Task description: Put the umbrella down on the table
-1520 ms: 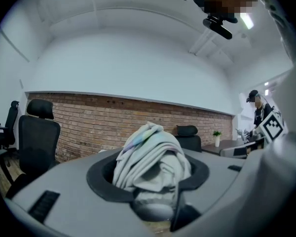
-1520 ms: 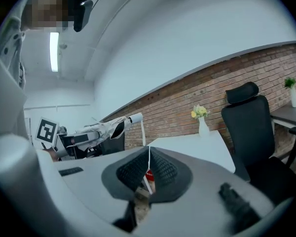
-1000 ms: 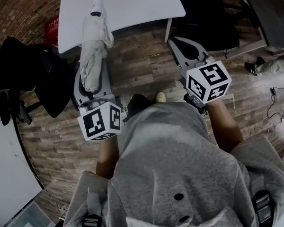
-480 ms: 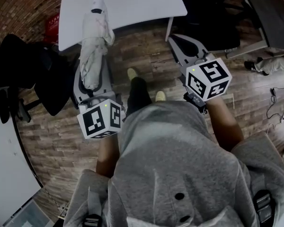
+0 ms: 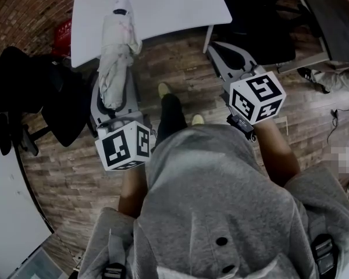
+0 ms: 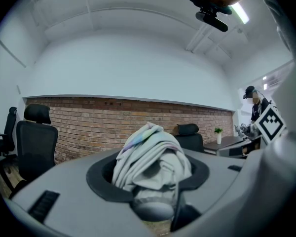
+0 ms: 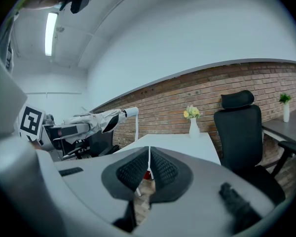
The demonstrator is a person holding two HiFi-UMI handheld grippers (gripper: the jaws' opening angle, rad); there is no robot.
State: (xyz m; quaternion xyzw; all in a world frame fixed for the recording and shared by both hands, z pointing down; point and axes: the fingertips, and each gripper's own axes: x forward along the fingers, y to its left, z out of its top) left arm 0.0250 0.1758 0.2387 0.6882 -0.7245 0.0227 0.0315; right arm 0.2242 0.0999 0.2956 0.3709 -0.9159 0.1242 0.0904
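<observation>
Blocking most of the left gripper view, the folded white umbrella (image 6: 150,159) sits pinched between the jaws of the left gripper (image 5: 113,89). In the head view its near end is lost behind that gripper's body, and its far end reaches over the near left edge of the white table (image 5: 168,4), though I cannot tell whether it touches the top. The right gripper (image 7: 148,172), off to the right, has its jaws pressed together on nothing, and a white vase (image 7: 194,127) holding pale yellow flowers (image 7: 191,112) stands on the table, whose far edge the head view cuts off.
</observation>
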